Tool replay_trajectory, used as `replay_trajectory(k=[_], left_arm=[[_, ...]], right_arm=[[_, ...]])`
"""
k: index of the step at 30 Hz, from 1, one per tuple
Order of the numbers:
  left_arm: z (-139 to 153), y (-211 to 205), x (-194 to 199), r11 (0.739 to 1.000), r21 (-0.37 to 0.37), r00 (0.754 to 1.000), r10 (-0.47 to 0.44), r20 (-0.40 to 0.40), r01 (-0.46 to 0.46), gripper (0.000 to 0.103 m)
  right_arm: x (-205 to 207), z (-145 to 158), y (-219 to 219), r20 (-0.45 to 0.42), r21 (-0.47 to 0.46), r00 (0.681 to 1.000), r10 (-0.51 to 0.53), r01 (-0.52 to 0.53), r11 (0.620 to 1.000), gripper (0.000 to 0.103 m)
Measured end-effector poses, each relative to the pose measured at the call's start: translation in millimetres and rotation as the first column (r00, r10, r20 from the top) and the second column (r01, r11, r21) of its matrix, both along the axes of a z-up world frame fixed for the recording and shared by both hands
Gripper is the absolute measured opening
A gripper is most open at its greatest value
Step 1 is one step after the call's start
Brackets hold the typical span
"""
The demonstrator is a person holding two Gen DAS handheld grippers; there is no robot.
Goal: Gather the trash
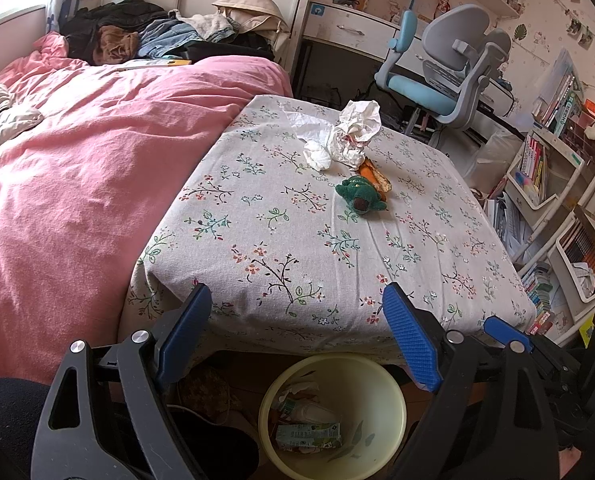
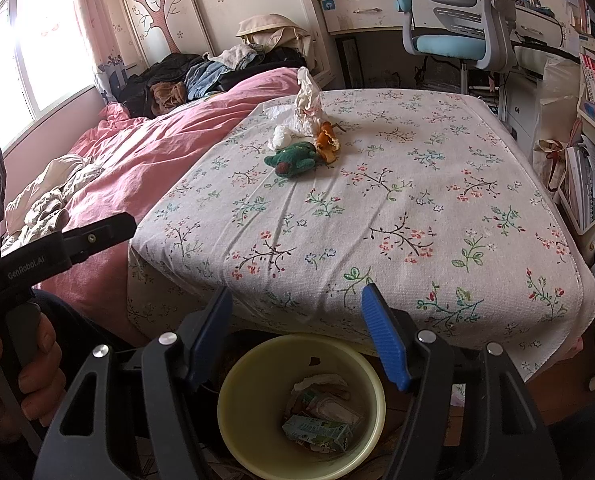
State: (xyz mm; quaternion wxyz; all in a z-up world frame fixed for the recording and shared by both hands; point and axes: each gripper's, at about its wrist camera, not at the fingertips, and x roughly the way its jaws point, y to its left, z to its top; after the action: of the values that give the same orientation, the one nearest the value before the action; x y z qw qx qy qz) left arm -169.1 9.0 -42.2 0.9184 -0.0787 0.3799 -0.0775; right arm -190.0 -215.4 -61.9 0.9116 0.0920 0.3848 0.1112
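On the flowered tablecloth (image 1: 281, 240) lies a small pile: crumpled white paper (image 1: 357, 132), a tissue ball (image 1: 317, 156), orange peel (image 1: 373, 176) and a green plush toy (image 1: 361, 196). The right wrist view shows the same paper (image 2: 307, 100), tissue ball (image 2: 281, 136), peel (image 2: 327, 142) and toy (image 2: 293, 160). A yellow bin (image 1: 377, 396) (image 2: 249, 400) stands on the floor under the table's near edge, with a green carton (image 1: 309, 436) (image 2: 317, 430) and wrappers inside. My left gripper (image 1: 297, 288) and right gripper (image 2: 297, 290) hover open above the bin, both with nothing between their pads.
A bed with a pink duvet (image 1: 77, 180) and piled clothes (image 1: 145, 36) runs along the table's left. A blue-grey desk chair (image 1: 445, 72) stands behind the table. Book racks (image 1: 545, 184) crowd the right side. A hand (image 2: 17, 360) grips the left tool's handle.
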Motion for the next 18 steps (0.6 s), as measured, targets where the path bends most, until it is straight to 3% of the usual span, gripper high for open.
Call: replay_trajectory(k=[10,18], left_arm=[[0.3,1.7,1.0,1.000,-0.011,1.000,0.000,-0.001,0.000,0.084],[17.4,22.4,30.4,0.997,-0.063,0.999,0.036,0.010,-0.035,0.084]], right_arm=[[0.2,-0.1,0.2,0.001,0.001,1.000,0.000,0.000,1.000,0.065],[20.8,13.8,1.1,0.025,-0.013,1.000,0.009,-0.009,1.000,0.065]])
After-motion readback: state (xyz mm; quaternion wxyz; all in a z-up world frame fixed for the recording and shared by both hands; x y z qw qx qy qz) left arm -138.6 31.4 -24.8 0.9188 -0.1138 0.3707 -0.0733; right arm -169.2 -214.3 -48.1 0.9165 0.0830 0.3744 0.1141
